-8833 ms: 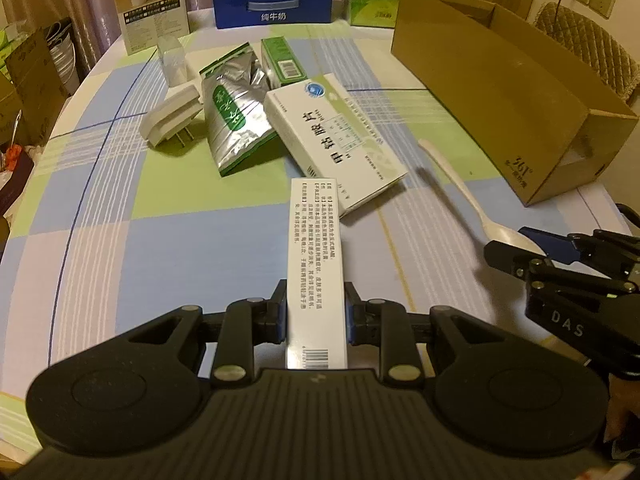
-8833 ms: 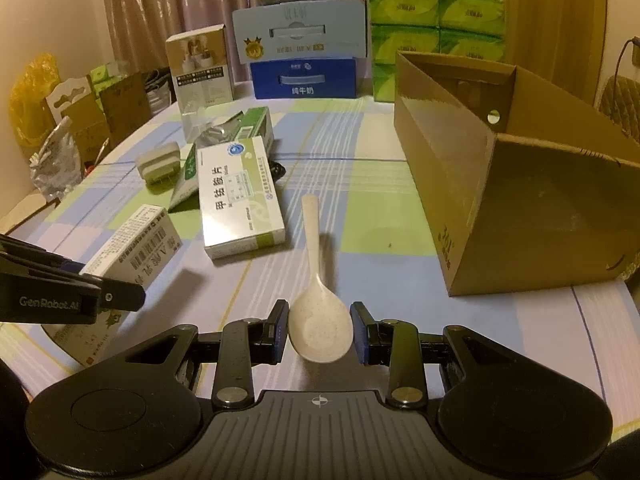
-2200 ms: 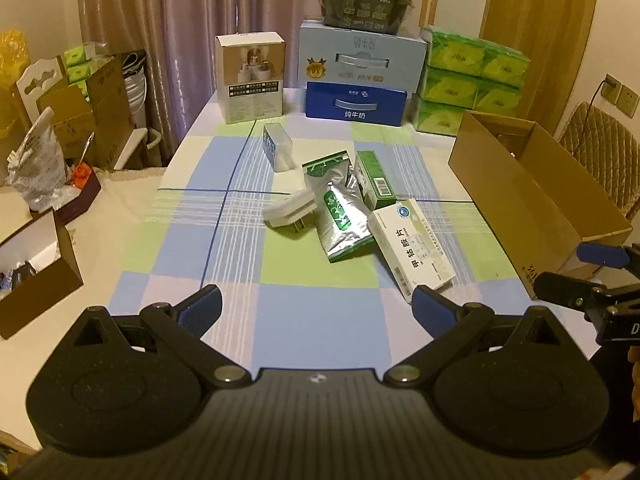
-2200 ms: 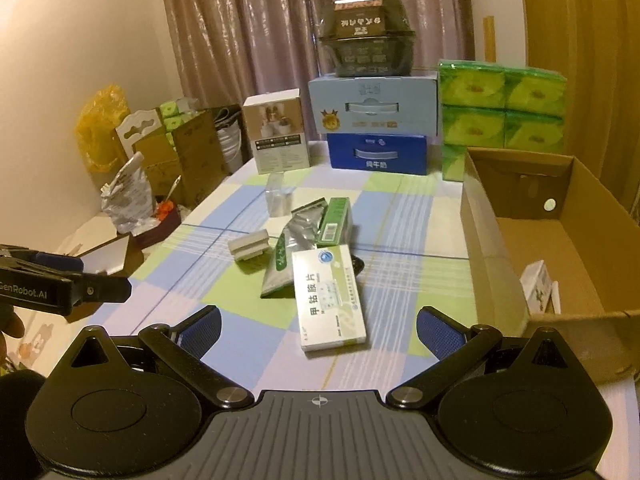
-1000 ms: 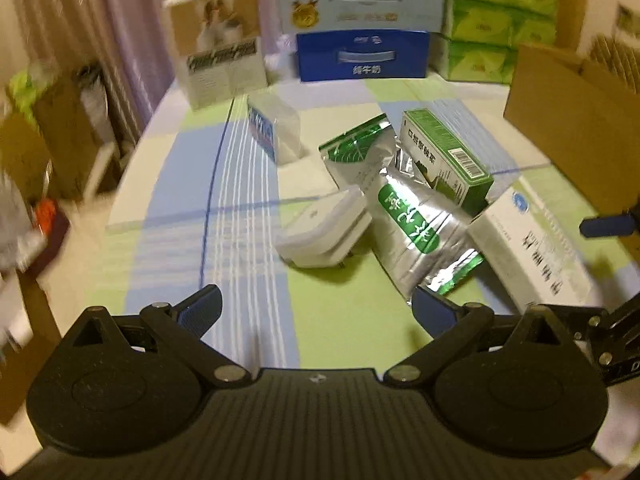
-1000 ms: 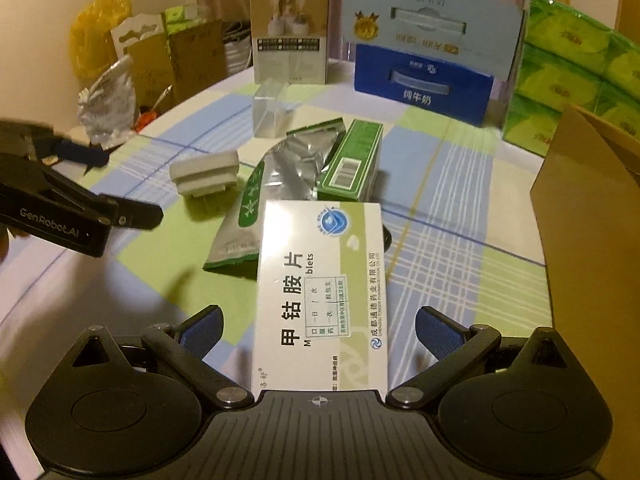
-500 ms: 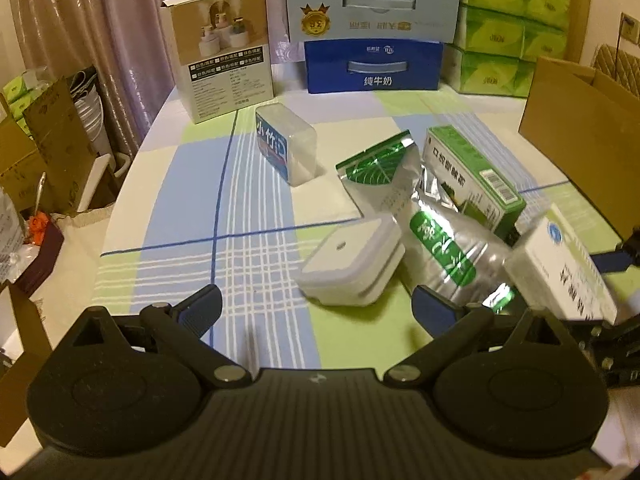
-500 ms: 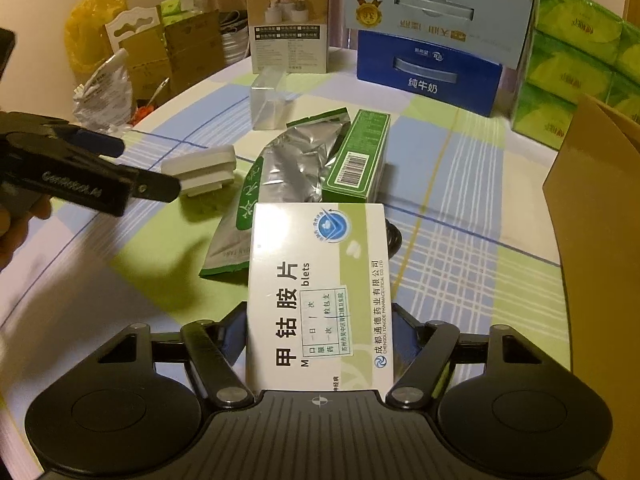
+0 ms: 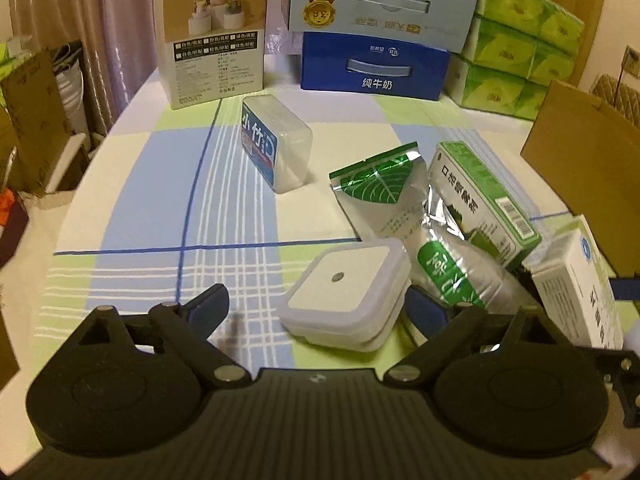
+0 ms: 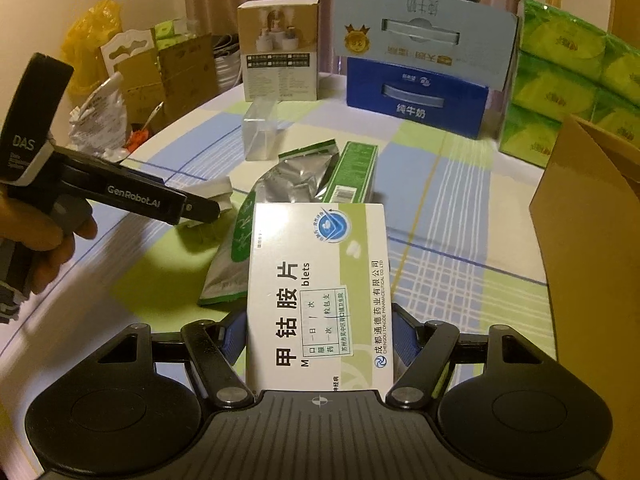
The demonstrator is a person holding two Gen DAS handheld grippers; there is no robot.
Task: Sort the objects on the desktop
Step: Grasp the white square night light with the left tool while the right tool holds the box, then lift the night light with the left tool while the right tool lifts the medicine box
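Note:
A white square night light (image 9: 348, 292) lies on the checked tablecloth between the fingers of my left gripper (image 9: 316, 312). Those jaws are closing; the left pad still stands clear of it, so the gripper is open. Seen from the right wrist, the left gripper (image 10: 204, 210) reaches in from the left over the night light (image 10: 220, 194). My right gripper (image 10: 320, 332) is shut on a white and green medicine box (image 10: 316, 292), also seen as the medicine box (image 9: 576, 280) at the right edge. A silver-green foil pouch (image 9: 420, 232) and a green carton (image 9: 484, 196) lie between the two.
A clear plastic box with a blue label (image 9: 276, 140) stands farther back. An open cardboard box (image 10: 592, 220) fills the right side. A humidifier box (image 9: 212, 36), a blue milk carton (image 9: 372, 64) and green tissue packs (image 9: 520, 40) line the table's far edge.
The left gripper moved forward and down until the night light lay between its fingers, which have narrowed. The right gripper closed on the medicine box and has held still since.

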